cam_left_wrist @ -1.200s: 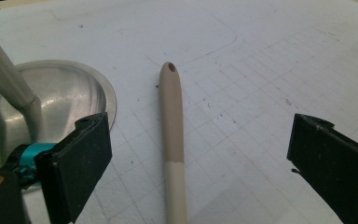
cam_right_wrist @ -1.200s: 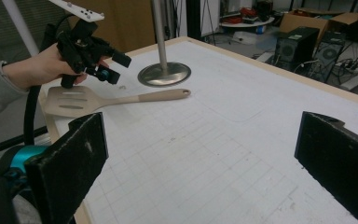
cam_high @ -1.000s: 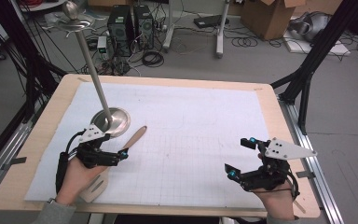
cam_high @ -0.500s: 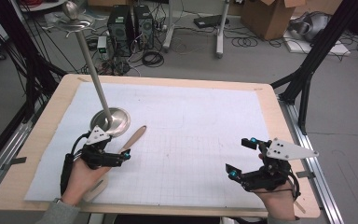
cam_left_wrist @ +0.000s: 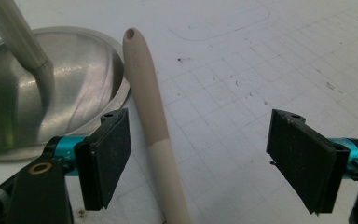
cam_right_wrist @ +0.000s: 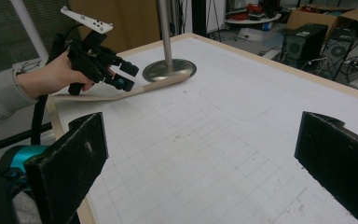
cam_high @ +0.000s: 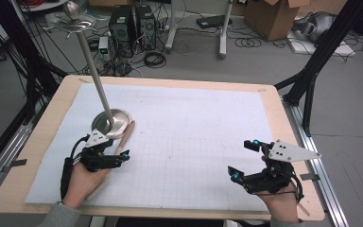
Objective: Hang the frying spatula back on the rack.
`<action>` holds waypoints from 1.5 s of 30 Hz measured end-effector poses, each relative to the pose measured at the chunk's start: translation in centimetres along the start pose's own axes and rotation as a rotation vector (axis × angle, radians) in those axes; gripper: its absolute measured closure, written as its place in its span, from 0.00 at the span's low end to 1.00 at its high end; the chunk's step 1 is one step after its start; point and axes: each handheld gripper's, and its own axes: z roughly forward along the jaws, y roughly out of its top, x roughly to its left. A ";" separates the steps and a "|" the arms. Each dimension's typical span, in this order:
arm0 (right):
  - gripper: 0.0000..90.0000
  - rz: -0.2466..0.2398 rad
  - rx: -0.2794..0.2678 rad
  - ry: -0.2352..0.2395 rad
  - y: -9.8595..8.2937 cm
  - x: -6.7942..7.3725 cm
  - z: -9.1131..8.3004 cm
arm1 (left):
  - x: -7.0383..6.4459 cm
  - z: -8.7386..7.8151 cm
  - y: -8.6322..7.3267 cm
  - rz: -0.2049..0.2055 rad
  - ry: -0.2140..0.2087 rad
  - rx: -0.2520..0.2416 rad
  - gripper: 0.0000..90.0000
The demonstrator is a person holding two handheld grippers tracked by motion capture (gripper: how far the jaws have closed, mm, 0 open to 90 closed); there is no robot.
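The left tool (cam_high: 115, 156) is held wide open over the beige spatula (cam_left_wrist: 150, 121), which lies flat beside the stand base (cam_high: 105, 122) at the counter's (cam_high: 66, 90) nine o'clock. At five o'clock, the right tool (cam_high: 244, 161) is spread wide, empty.

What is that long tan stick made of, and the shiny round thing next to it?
The long tan stick looks like matte plastic or silicone: smooth, dull, two beige tones, a small hole at the tip. I can't tell which. The round base looks like brushed metal: silvery, with soft reflections.
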 end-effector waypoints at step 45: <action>0.02 -0.002 0.016 0.005 -0.2 0.0 0.4 | -0.3 0.6 -2.1 0.028 0.044 0.101 0.75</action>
